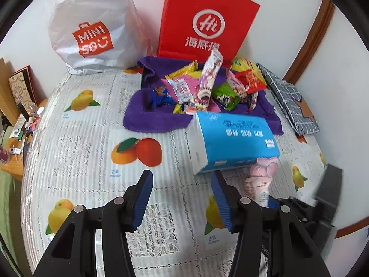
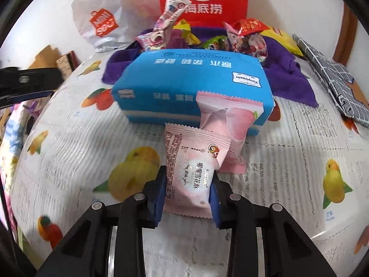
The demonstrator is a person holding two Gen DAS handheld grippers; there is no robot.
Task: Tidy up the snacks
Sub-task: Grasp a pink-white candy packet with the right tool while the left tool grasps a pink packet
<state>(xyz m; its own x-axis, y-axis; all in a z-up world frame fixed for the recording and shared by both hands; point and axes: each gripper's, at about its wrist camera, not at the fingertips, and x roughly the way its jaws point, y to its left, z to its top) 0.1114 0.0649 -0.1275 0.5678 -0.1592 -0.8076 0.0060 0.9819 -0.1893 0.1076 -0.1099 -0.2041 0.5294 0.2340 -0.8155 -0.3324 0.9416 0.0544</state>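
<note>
Right, blue tissue pack (image 2: 191, 85) lies crosswise on the table, second pink packet (image 2: 228, 120) leaning against its near face. Right gripper (image 2: 188, 196) is clamped on pink snack packet (image 2: 196, 168), long axis pointing at the pack; left gripper (image 1: 182, 198) half-open, empty, off to the side.

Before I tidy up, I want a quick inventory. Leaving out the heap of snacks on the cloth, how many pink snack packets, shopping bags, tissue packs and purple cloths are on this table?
Pink snack packets: 2
Shopping bags: 2, white and red
Blue tissue pack: 1
Purple cloth: 1
Total: 6
</note>
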